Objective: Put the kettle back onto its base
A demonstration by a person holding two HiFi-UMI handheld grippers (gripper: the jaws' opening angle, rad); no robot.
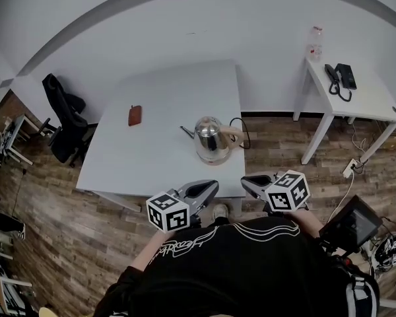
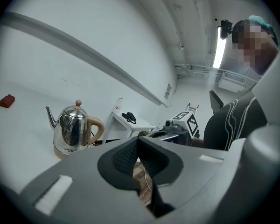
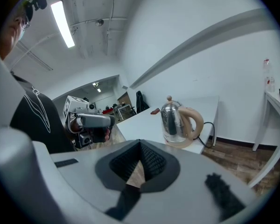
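Head view: one kettle [image 1: 210, 137] stands upright on the white table [image 1: 165, 91], apparently already seated on its one beige base [image 1: 212, 158]. Spout points left, handle right, cord trailing off behind the handle. Left gripper [image 1: 213, 186] and right gripper [image 1: 247, 182] are both on the near side of the kettle, off the table edge and well apart from the kettle. The right one looks slightly nearer the handle. One small red-brown object [image 1: 134, 115] lies left of the kettle, beyond it.

Left gripper view: jaws pressed together, nothing between; kettle [image 2: 73, 127] ahead and left.

Right gripper view: jaws pressed together, empty; kettle [image 3: 175, 120] ahead and right, handle facing right.
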